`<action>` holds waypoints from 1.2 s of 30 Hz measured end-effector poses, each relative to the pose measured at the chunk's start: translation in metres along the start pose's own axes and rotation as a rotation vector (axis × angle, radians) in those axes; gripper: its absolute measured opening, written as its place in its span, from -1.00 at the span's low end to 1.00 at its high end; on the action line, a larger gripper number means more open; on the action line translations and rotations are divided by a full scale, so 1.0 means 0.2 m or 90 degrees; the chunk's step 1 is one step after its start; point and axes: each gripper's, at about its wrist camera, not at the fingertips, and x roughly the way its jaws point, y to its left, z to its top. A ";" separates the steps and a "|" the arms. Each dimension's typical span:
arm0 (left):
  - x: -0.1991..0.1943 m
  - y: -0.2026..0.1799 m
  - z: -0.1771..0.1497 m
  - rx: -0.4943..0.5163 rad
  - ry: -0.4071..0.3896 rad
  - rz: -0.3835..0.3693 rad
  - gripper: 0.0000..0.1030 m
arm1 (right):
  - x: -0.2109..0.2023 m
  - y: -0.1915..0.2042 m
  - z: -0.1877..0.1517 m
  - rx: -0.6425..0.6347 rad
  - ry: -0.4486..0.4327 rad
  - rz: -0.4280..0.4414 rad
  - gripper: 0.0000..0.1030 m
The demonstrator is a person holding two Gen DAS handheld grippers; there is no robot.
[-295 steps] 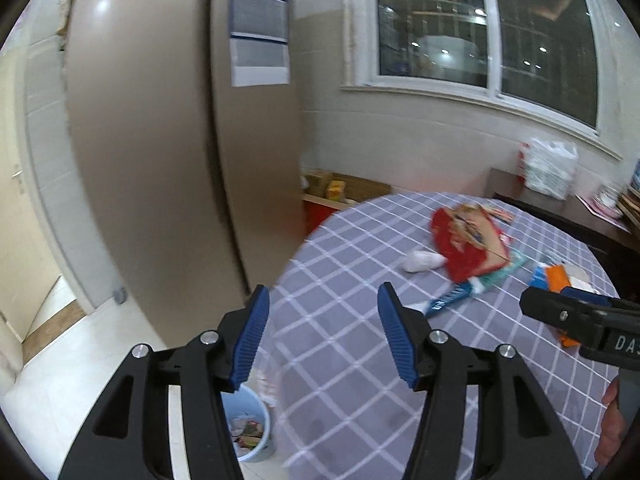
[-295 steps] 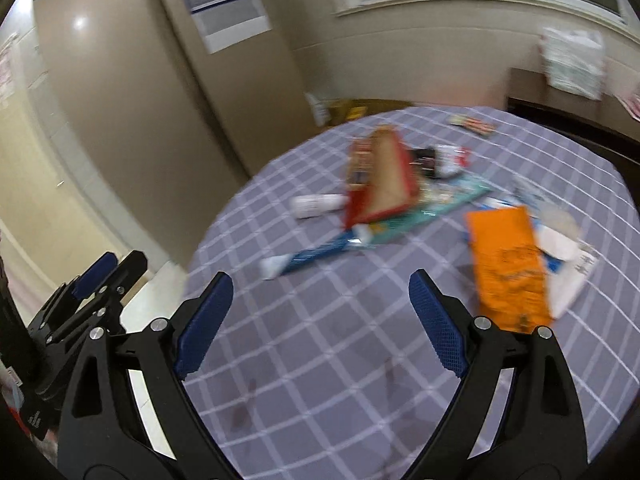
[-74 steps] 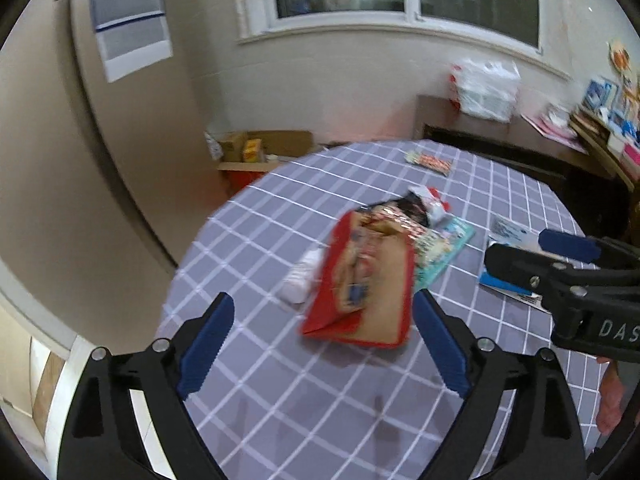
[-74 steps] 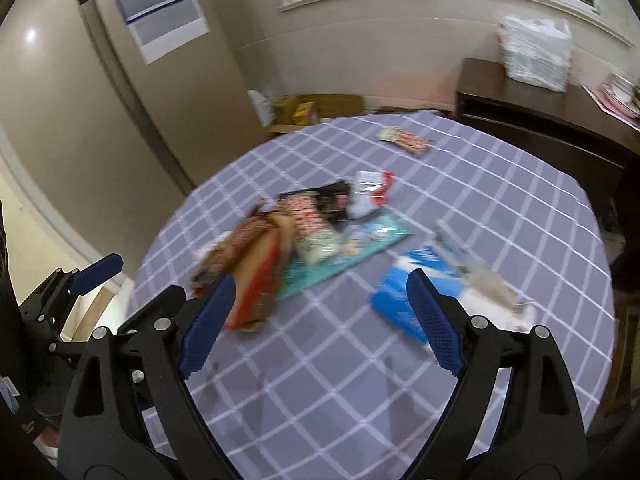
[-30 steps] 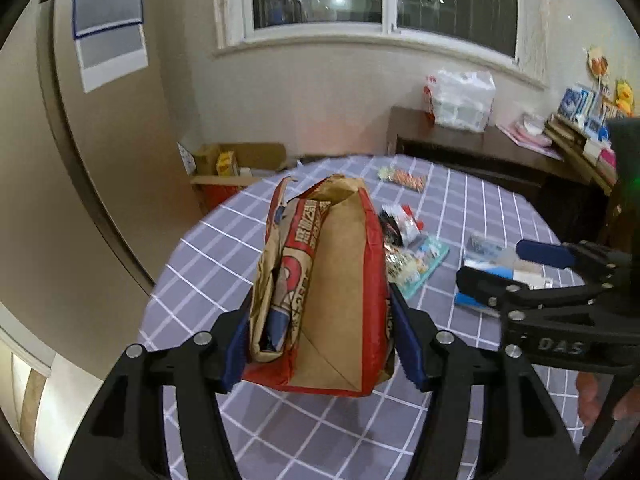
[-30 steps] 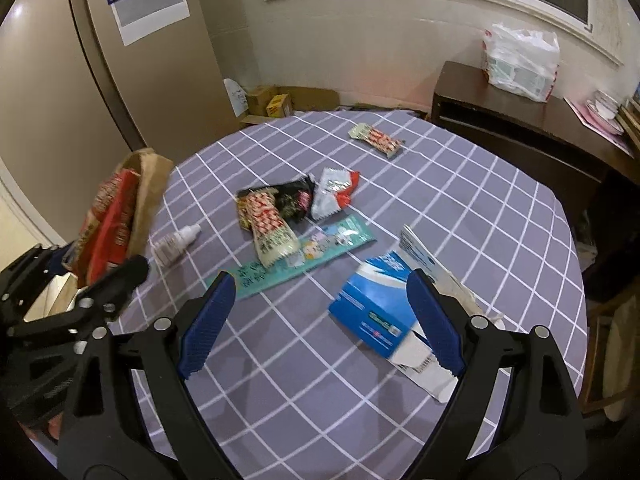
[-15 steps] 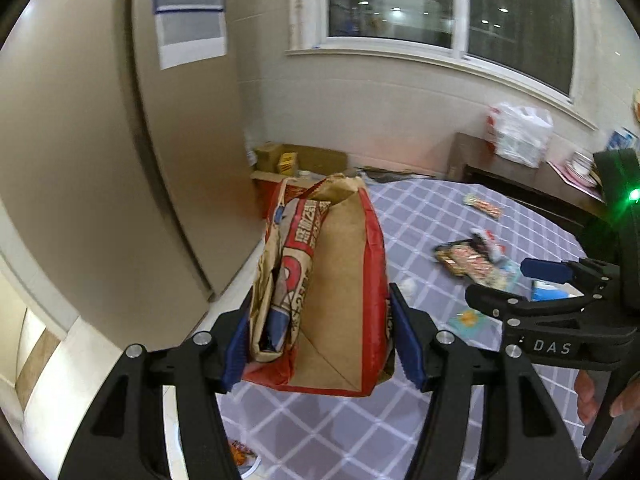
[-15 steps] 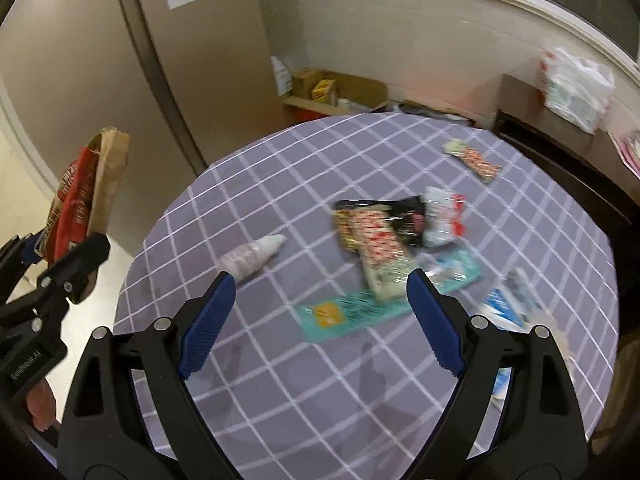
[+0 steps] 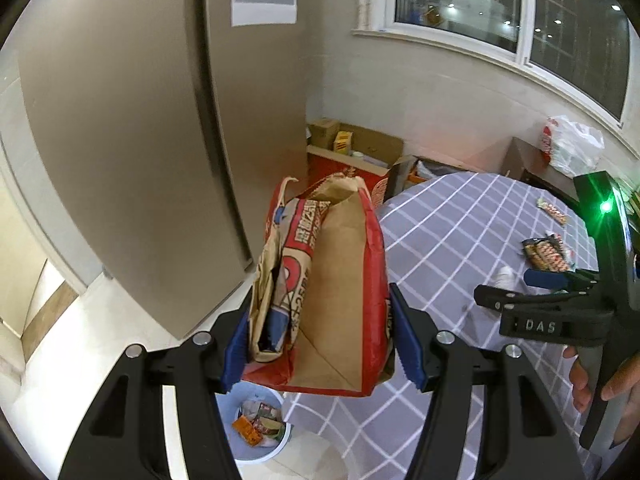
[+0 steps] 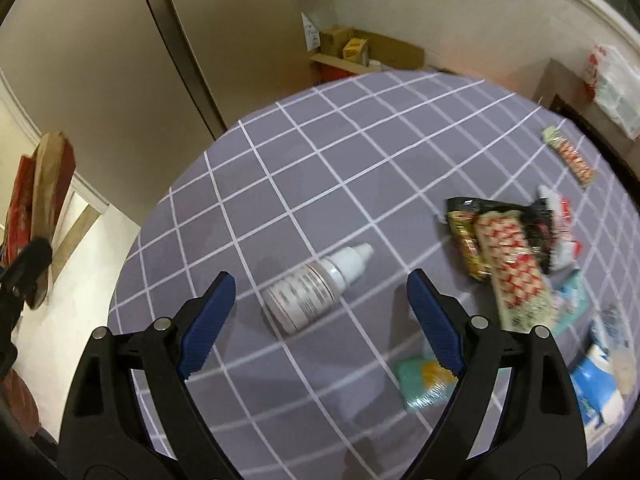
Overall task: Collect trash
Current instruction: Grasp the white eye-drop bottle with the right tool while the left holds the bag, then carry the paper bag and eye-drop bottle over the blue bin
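Note:
My left gripper [image 9: 318, 340] is shut on a red and brown paper bag [image 9: 332, 296], held upright in the air past the table's left edge. Below it a pale blue trash bin [image 9: 256, 428] with wrappers inside stands on the floor. The bag also shows at the far left of the right wrist view [image 10: 44, 184]. My right gripper [image 10: 320, 320] is open above the grey checked table [image 10: 320, 140], just over a small white bottle [image 10: 316, 288] lying on its side. Snack wrappers [image 10: 508, 256] lie to its right.
A tall beige fridge [image 9: 140, 120] stands left of the table. Cardboard boxes [image 9: 352, 148] sit on the floor by the wall. A dark sideboard with a white plastic bag [image 9: 572, 148] is at the back right. More packets [image 10: 572, 160] and a blue pack [image 10: 596, 392] lie on the table.
My left gripper took the paper bag off the table and swung it left over the floor and bin. My right gripper came down toward the white bottle.

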 end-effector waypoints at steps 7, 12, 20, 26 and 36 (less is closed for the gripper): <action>0.02 0.07 -0.06 -0.018 0.018 0.010 0.18 | -0.02 -0.03 -0.02 0.000 -0.036 -0.019 -0.55; 0.01 0.14 -0.12 -0.040 0.026 0.022 0.18 | -0.05 -0.08 -0.05 0.026 -0.030 0.010 -0.54; -0.06 0.26 -0.20 -0.070 0.028 0.045 0.18 | -0.10 -0.01 -0.09 0.025 -0.027 0.042 -0.54; -0.13 0.40 -0.27 -0.098 0.026 0.071 0.18 | -0.15 0.16 -0.12 -0.011 -0.034 0.077 -0.54; -0.25 0.65 -0.39 -0.150 0.032 0.117 0.18 | -0.17 0.58 -0.18 -0.091 -0.025 0.130 -0.54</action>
